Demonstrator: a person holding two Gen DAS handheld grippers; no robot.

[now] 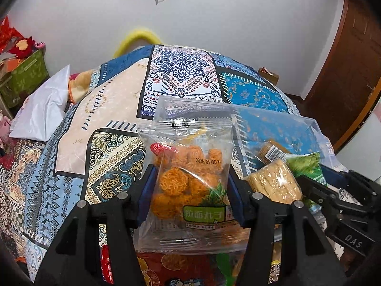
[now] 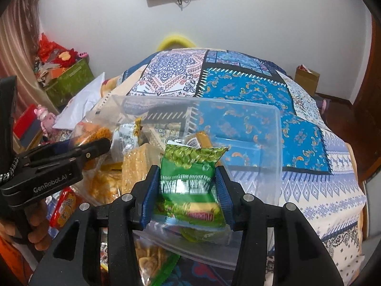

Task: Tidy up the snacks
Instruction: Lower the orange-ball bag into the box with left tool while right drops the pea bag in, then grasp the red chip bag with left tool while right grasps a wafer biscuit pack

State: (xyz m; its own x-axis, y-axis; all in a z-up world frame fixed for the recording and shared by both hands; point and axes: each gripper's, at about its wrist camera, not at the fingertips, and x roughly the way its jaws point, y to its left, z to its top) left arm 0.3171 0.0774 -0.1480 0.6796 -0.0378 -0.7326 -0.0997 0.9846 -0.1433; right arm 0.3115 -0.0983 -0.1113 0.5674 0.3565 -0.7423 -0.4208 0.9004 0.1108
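the left gripper (image 1: 190,188) clamps the orange noodle-snack bag (image 1: 188,178); the right gripper (image 2: 188,195) clamps the green pea packet (image 2: 190,178), probably over the clear bin (image 2: 262,128). lower each well inside before letting go.

I see a clear packet of orange noodle balls (image 1: 188,178) upright, a shiny green pea-snack packet (image 2: 190,178) upright over a clear plastic bin (image 2: 273,128), and a pale wafer pack (image 1: 273,183) tilted inside.

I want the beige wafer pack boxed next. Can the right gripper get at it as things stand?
Probably not yet: the right gripper is shut on the green snack packet. The beige wafer pack lies uncovered just left of it.
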